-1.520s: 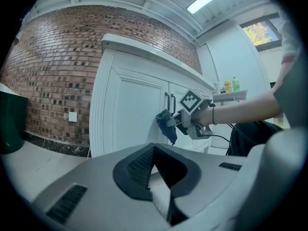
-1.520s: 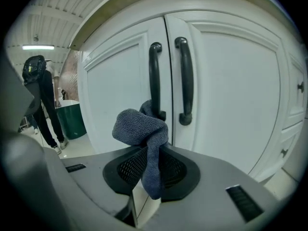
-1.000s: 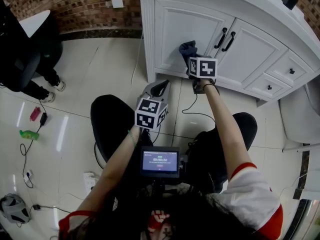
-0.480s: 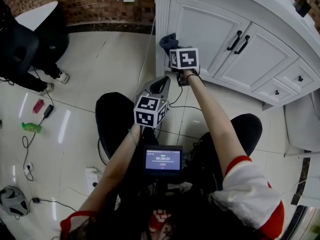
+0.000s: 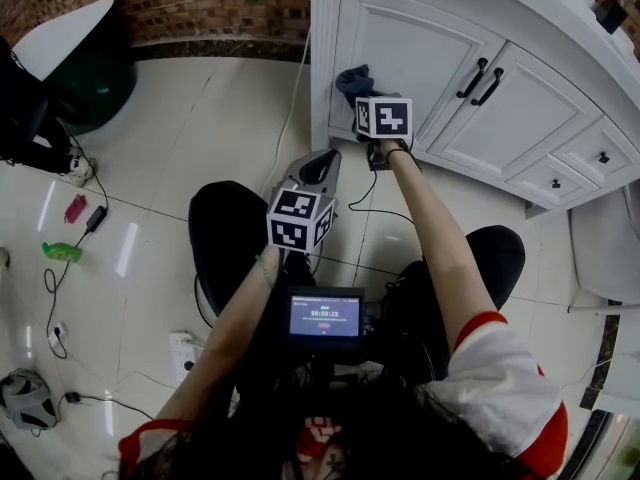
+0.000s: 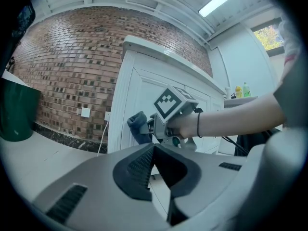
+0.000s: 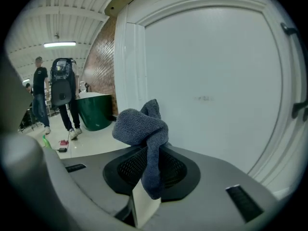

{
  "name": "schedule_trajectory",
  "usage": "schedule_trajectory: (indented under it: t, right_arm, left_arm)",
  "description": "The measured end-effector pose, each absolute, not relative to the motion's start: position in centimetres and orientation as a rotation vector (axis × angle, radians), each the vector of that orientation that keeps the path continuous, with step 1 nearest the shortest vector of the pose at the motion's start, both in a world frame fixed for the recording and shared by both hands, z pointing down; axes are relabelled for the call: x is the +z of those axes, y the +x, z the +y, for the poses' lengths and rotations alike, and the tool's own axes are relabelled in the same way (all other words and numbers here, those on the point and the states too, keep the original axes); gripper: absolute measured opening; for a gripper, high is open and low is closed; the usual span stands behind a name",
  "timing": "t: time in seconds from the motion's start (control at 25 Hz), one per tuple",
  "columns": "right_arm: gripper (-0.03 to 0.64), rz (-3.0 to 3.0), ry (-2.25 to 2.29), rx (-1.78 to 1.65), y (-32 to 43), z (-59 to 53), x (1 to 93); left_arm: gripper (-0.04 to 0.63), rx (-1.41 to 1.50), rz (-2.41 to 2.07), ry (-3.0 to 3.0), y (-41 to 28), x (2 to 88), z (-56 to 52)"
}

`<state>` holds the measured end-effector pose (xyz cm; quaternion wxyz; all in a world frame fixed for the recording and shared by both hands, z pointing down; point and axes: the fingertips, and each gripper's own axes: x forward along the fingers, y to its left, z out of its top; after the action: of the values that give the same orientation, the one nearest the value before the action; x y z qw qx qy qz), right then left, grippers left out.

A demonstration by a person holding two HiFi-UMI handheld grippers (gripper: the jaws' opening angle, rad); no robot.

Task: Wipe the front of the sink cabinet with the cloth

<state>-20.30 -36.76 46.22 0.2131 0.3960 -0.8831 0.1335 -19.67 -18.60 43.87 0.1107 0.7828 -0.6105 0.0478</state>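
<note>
The white sink cabinet fills the top right of the head view, its left door close in front of the right gripper view. My right gripper is shut on a dark blue-grey cloth, and the bunched cloth is up against the lower left part of that door. My left gripper hangs back above the person's knee, shut with nothing in it. From the left gripper view I see the cloth at the cabinet front.
Black door handles sit to the right of the cloth, with small drawers beyond. A white cord runs down the cabinet's left corner. A green tub, cables and small items lie on the tiled floor at left. People stand far off.
My right gripper has carried the cloth leftward across the door toward the cabinet's left edge, then a little back to the right. The left gripper has barely moved.
</note>
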Motion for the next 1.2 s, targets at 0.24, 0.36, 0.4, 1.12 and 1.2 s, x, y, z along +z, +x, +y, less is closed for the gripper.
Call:
schedule_trajectory:
  t: [0.24,0.36,0.4,1.12,1.2]
  right_arm:
    - [0.086,-2.409,1.207,0.369,-13.4,-37.9,46.7]
    - [0.086,-2.394,1.270,0.392,-9.9,-38.8,46.6]
    - [0.086,-2.392,1.289,0.400,-8.8,-39.0,46.5]
    - [0.086,-2.375,1.477,0.545,0.0,-39.0,46.7]
    - [0.086,-2.412,1.415,0.525,-2.2,-38.2,46.9]
  left_arm:
    - [0.032,0.155,-1.780,2.315,-18.8,43.9,-19.0]
    - [0.032,0.165,-1.768,2.328,-17.8,43.9,-19.4]
    - [0.032,0.170,-1.762,2.336,-17.4,43.9,-19.6]
    - [0.032,0.213,-1.663,2.445,-11.0,43.2,-20.8]
    - [0.032,0.198,-1.671,2.439,-11.4,42.9,-20.7]
